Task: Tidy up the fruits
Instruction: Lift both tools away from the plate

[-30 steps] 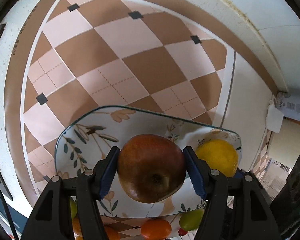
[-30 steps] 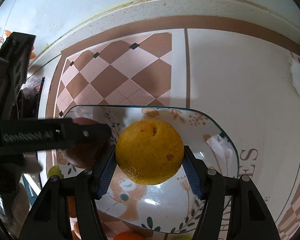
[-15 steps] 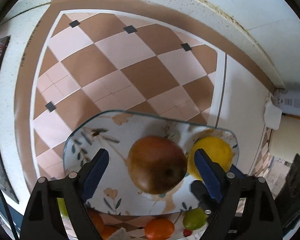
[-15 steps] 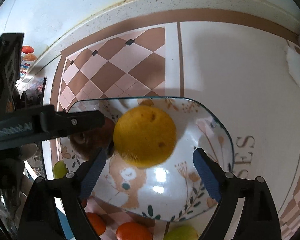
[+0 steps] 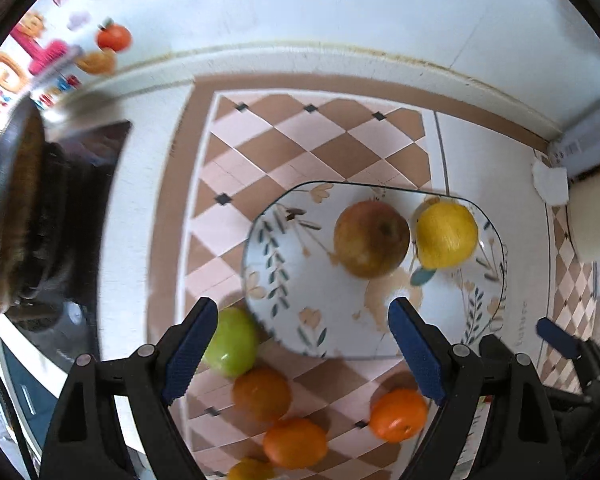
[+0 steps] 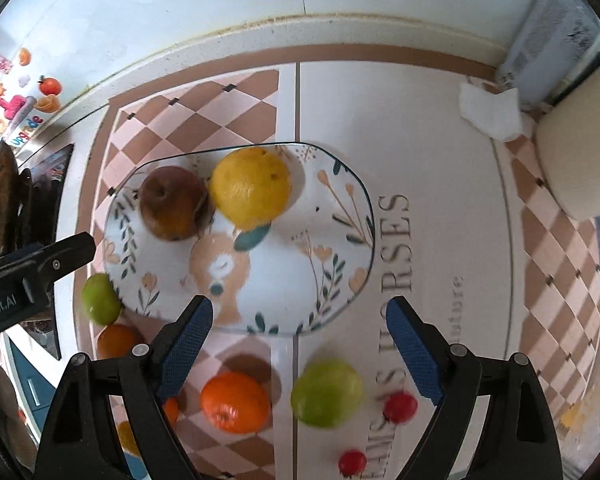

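A flowered plate (image 5: 300, 292) (image 6: 284, 276) lies on a checked mat. On it rest a brown-red apple (image 5: 371, 238) (image 6: 173, 203) and a yellow orange (image 5: 446, 234) (image 6: 251, 188), side by side. My left gripper (image 5: 303, 346) hangs open above the plate's near edge, with nothing between its fingers. My right gripper (image 6: 300, 346) is open too, empty, above the plate's front rim. In front of the plate lie green apples (image 5: 231, 342) (image 6: 327, 393), several oranges (image 5: 398, 415) (image 6: 235, 402) and small red fruits (image 6: 399, 407).
A white wall runs along the back. A dark pan (image 5: 16, 216) stands at the left. At the right are crumpled paper (image 6: 490, 110), a cream container (image 6: 580, 160) and a box (image 6: 552, 40). The left gripper's arm (image 6: 32, 268) shows at the right wrist view's left edge.
Both grippers opened and let go: the apple and the yellow orange now rest on the plate. Both have risen and drawn back, so the loose fruit in front came into view.
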Demonstrator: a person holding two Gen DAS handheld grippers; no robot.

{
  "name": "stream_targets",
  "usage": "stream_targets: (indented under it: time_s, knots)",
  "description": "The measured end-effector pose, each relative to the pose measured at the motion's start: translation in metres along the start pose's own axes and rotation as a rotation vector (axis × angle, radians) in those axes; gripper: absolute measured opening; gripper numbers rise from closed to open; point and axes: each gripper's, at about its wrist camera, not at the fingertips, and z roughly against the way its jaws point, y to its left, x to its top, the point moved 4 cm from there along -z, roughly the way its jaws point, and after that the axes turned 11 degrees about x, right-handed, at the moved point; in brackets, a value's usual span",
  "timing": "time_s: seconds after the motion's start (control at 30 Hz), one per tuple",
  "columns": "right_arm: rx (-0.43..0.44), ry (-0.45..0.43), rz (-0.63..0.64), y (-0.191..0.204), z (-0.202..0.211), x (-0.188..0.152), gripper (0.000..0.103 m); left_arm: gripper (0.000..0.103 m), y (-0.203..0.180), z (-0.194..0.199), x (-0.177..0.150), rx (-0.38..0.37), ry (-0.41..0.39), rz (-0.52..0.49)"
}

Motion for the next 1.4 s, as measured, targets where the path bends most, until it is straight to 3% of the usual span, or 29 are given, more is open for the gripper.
stream_targets:
  time_s: [0.63,1.0,1.23,1.4]
  knots:
    - [0.028,-0.164,0.031,0.042,0.117,-0.080,0.091,0.087,0.030,0.112,-0.088,-0.044,-0.196,-0.007]
    - [0.020,-0.236,0.050,0.057,0.168,-0.112,0.091,0.087,0.047,0.155,-0.120,-0.070,-0.256,0.012]
    - [0.055,-0.233,0.032,0.060,0.170,-0.119,0.091,0.087,0.055,0.157,-0.129,-0.081,-0.258,0.026]
    - [0.093,-0.164,0.014,0.056,0.140,-0.122,0.091,0.091,0.063,0.132,-0.127,-0.047,-0.207,0.019]
